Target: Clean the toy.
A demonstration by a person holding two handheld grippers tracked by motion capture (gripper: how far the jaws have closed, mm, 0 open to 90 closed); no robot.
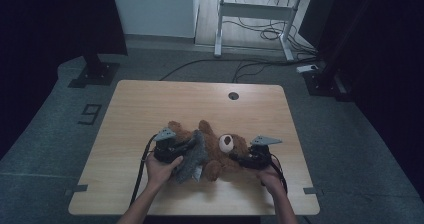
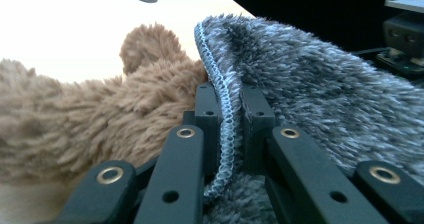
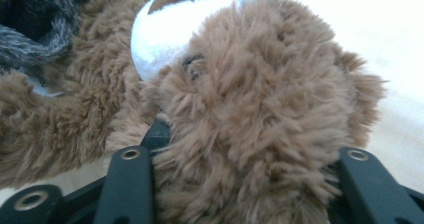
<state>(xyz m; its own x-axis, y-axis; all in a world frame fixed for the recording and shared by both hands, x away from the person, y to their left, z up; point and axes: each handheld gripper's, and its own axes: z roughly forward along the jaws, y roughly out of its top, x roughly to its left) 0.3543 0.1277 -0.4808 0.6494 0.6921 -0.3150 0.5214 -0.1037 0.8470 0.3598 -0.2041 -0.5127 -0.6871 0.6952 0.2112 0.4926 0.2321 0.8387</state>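
A brown teddy bear (image 1: 220,151) is lying on its back across the near middle of the wooden counter (image 1: 150,104), its white-muzzled head (image 1: 231,143) pointing toward the person's right and its legs toward the left. A grey fuzzy garment (image 1: 194,156) is lying over the bear's lower body, bunched between the bear and the left hand-held gripper (image 1: 172,151). In the left gripper view, that left hand-held gripper (image 2: 229,129) is pinching the stitched hem of the grey garment (image 2: 310,84): the two black jaws are standing nearly together with the knitted edge running straight down between them, and the brown fur of the bear (image 2: 100,114) is lying just to the side of the jaws, touching the cloth. The right hand-held gripper (image 1: 247,159) is sitting at the bear's head, on the side nearest the person's right hand (image 1: 272,176). In the right gripper view, the right hand-held gripper (image 3: 245,184) is straddling the head (image 3: 250,104), its jaws standing wide apart on either side of the fur with the head pressed in between them; I cannot tell whether they are squeezing it or merely flanking it. The white muzzle (image 3: 170,29) is facing up and away from the jaws. Both hands are resting low on the counter near its front edge, the left hand (image 1: 160,171) behind its tool.
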